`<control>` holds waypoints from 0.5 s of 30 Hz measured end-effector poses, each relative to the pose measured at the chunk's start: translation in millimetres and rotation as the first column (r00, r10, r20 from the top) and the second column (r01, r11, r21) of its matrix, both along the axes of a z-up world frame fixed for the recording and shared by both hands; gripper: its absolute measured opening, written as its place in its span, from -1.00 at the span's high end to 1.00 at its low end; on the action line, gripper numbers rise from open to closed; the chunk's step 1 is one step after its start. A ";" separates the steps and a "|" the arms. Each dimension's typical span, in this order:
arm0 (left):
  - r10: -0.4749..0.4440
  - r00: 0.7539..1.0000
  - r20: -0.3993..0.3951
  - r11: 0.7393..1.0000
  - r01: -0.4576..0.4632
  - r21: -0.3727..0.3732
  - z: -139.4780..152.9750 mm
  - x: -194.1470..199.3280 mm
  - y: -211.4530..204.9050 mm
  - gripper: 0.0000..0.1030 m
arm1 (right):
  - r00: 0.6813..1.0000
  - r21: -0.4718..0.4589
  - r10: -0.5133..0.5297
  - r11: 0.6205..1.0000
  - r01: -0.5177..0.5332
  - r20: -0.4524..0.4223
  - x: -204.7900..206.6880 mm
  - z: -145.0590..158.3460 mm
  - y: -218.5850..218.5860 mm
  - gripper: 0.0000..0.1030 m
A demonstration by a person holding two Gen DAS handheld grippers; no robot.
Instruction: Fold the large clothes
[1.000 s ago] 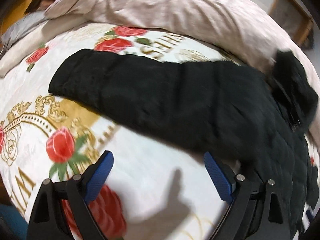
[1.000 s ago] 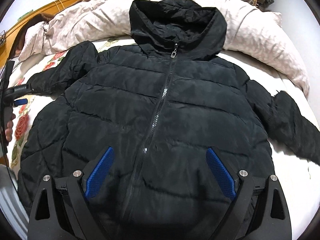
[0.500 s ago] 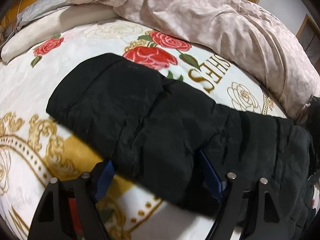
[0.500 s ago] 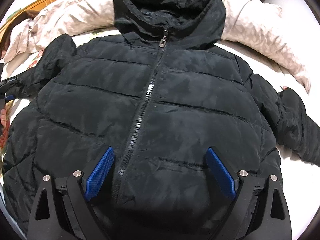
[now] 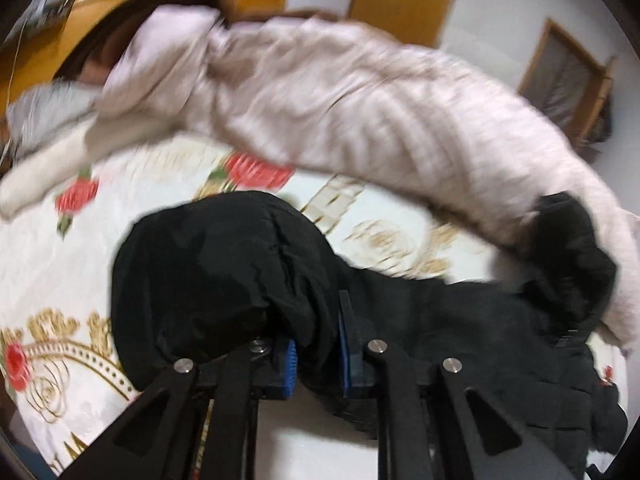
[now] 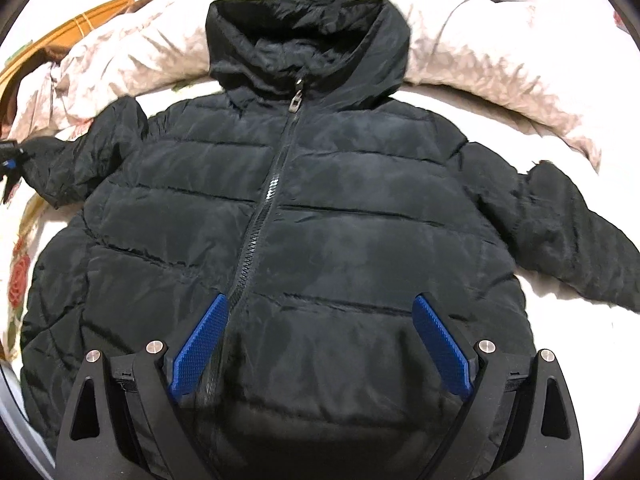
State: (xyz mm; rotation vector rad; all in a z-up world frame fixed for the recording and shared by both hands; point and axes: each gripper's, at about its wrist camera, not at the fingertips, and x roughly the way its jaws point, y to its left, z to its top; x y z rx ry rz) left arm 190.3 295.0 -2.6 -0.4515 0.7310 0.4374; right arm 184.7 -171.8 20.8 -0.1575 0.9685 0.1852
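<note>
A black hooded puffer jacket (image 6: 320, 220) lies face up and zipped on the bed, hood (image 6: 304, 36) at the far side, both sleeves spread out. My left gripper (image 5: 316, 356) is shut on the jacket's left sleeve (image 5: 224, 272) near the cuff, and the sleeve bunches up over the fingers. That gripper also shows at the left edge of the right wrist view (image 6: 10, 156). My right gripper (image 6: 320, 344) is open and empty, low over the jacket's lower front beside the zipper (image 6: 260, 232). The right sleeve (image 6: 572, 232) lies flat.
The bed sheet (image 5: 80, 264) is white with red roses and gold patterns. A pale pink duvet (image 5: 360, 112) is heaped along the far side behind the hood. A wooden headboard (image 5: 48, 32) and a pillow (image 5: 48, 120) are at the far left.
My left gripper has closed on the left sleeve and lifted it, so it bunches up. My right gripper has moved lower and closer over the jacket front, still open.
</note>
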 end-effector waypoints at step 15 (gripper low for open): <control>-0.461 0.876 0.139 0.887 0.455 0.074 116.7 53.5 -210.3 0.68 | 0.988 0.088 -0.147 0.986 0.142 0.050 -41.0 34.5 -84.5 -0.81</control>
